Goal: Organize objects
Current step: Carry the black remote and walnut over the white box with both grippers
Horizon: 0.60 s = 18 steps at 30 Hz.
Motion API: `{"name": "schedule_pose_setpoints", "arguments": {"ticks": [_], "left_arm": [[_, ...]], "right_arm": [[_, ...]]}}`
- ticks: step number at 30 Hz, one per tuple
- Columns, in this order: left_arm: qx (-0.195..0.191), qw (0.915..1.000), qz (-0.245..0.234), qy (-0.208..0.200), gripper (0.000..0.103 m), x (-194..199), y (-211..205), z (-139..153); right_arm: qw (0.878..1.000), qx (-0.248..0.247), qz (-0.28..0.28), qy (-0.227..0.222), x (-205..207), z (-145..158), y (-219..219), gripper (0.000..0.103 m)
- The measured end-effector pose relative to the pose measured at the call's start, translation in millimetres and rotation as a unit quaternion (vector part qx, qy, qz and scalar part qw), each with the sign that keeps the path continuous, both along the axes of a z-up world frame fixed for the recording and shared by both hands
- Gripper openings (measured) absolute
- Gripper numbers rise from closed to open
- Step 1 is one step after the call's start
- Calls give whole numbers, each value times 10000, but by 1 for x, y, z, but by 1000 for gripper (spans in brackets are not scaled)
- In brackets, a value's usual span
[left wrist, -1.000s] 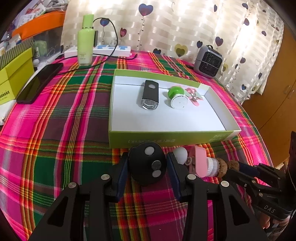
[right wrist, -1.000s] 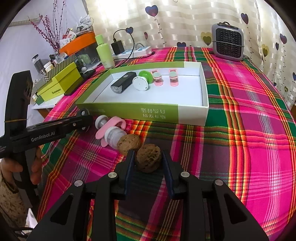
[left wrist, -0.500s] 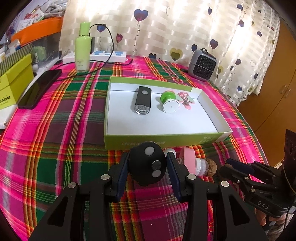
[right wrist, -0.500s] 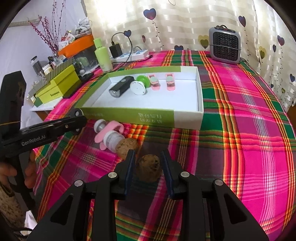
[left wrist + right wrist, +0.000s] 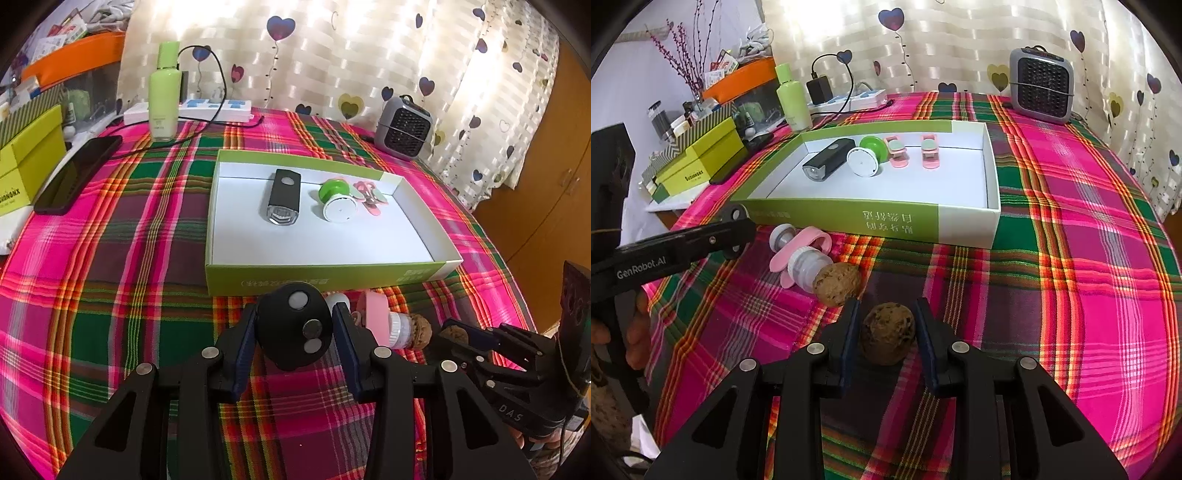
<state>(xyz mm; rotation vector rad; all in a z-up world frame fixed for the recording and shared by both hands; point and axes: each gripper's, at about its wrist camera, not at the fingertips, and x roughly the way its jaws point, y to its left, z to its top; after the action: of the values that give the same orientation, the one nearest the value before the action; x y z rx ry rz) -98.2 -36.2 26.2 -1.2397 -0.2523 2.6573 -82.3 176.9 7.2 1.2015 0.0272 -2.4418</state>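
Left hand-held gripper [image 5: 295,332] at lower centre of the left wrist view, closed down onto a rounded black plastic device with white and grey buttons [image 5: 294,329], both blue-edged pads pressed against its sides. Appears lifted clear of the pink-and-green plaid tablecloth [image 5: 110,258], though contact underneath cannot be told. Long axis of the device running roughly away from the camera, the white button at the far end.

Directly ahead and just beyond, toward frame centre, the shallow green-walled cardboard tray with white floor [image 5: 314,275], its long side lying across the frame. Along the tray's far half: a black rectangular bike light [image 5: 282,201], lens end toward the camera, a green-and-white round gadget [image 5: 337,201], two pink clips [image 5: 912,157].

Right hand-held gripper [image 5: 886,328] at lower centre of the right wrist view, fingers narrowed around a brown wrinkled walnut [image 5: 887,332]; seemingly gripped, no gap visible. A second walnut [image 5: 837,282] to the upper left, touching a pink-and-clear pacifier [image 5: 799,258], both just outside the tray's near wall.

Likely next: straight forward over the near wall, then release on bare white floor.
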Motion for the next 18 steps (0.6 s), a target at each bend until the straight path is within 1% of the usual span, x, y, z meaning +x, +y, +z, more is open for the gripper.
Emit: {"name": "schedule_pose_setpoints", "arguments": {"ticks": [4, 18], "left_arm": [[-24, 10000, -22, 17, 39, 0, 2, 3], [-72, 9997, -155, 173, 39, -6, 7, 20]], "right_arm": [[10000, 61, -27, 47, 0, 1, 0, 30], [9992, -172, -54, 362, -10, 30, 4, 30]]}}
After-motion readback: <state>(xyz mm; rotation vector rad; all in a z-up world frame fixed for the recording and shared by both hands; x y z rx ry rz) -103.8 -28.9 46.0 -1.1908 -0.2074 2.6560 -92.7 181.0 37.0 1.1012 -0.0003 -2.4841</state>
